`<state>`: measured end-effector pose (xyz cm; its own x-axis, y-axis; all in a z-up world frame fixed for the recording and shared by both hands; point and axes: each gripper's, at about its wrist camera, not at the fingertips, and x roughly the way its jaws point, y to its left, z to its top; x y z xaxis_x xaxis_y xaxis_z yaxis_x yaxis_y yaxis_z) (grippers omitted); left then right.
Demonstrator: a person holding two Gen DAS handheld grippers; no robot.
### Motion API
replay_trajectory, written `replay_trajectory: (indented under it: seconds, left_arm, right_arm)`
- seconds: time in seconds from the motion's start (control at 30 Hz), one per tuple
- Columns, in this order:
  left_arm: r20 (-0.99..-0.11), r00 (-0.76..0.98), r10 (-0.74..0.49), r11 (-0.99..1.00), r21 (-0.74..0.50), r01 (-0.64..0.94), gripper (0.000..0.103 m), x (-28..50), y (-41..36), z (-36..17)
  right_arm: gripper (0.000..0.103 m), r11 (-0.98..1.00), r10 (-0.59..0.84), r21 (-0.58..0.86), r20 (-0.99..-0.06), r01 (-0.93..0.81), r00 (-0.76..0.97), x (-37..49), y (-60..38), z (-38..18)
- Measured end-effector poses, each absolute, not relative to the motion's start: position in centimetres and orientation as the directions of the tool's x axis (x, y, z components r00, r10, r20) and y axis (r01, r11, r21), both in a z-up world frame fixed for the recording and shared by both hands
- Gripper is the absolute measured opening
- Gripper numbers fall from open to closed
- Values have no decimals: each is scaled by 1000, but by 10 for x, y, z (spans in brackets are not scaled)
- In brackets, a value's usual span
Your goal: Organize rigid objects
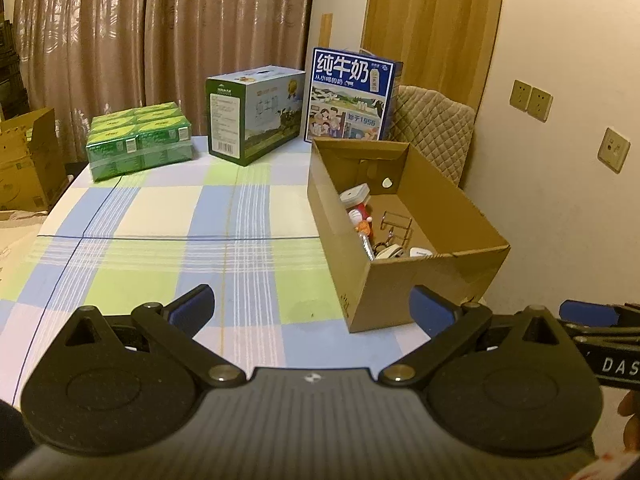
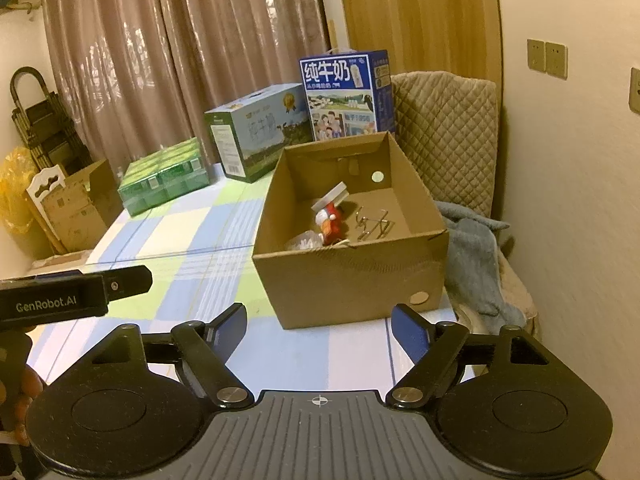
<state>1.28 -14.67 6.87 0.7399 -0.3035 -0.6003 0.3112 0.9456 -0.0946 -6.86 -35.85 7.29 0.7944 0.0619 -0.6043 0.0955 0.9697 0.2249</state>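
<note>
Both grippers, left [image 1: 312, 304] and right [image 2: 319, 326], stand apart and empty. Reaching low, one may hit the cardboard box [image 2: 352, 280] wall and push it.

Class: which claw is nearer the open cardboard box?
Right. The right claw faces the box head-on, just short of its near wall. The left claw sits off the box's near-left corner.
</note>
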Motion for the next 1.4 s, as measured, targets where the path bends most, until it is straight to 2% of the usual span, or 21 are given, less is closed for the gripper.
replay_trajectory:
  seconds: [0.37,1.4]
  left_arm:
    - [-626,720,-299,947,-104,303,102,8,-139,57]
    - [-624,715,-317,941,-115,317,102,4,-140,53]
  right_arm:
    - [77,963,67,245,-617,111,784,-70,-358,66]
    - [77,963,71,248,-617,107,784,-65,-355,63]
